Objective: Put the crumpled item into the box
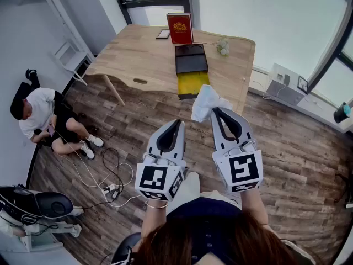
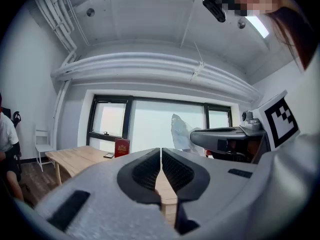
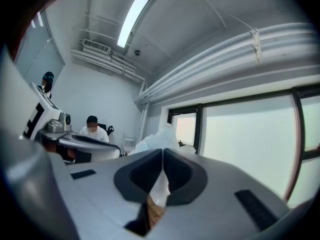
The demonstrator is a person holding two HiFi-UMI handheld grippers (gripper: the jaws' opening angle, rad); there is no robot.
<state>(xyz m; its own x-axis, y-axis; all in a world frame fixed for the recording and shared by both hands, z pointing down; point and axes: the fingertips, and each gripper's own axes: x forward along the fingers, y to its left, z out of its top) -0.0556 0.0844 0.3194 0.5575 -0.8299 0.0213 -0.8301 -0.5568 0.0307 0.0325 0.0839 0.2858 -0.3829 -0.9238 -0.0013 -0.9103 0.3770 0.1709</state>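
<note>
Right gripper (image 1: 216, 111) is raised in front of the body, jaws pinched tight on the crumpled item (image 1: 205, 102), a white wad of paper or thin plastic. The right gripper view shows a strip of it caught between the pads, with most of the wad bulging past the tips. Left gripper (image 1: 180, 122) is just beside it, jaws pressed together on nothing, tips near the wad but, as far as I can tell, not touching. Box (image 1: 193, 85) lies open on the wooden table (image 1: 138, 57) at its near edge, yellow inside, with a dark flap behind and a red upright cover (image 1: 180, 28) beyond that. The holder stands well apart from the table, so the wad hangs over the floor, not yet over the box. 1 person (image 1: 41, 112) sits on the floor to the left, with cables (image 1: 105, 170) trailing nearby. Risks, as I judge them: the grip takes only a small fold, so the wad could slip or tear free in the carry. Light material may cling to the pads on release or spring back over the low wall. Released short, it falls off the table's edge.
</note>
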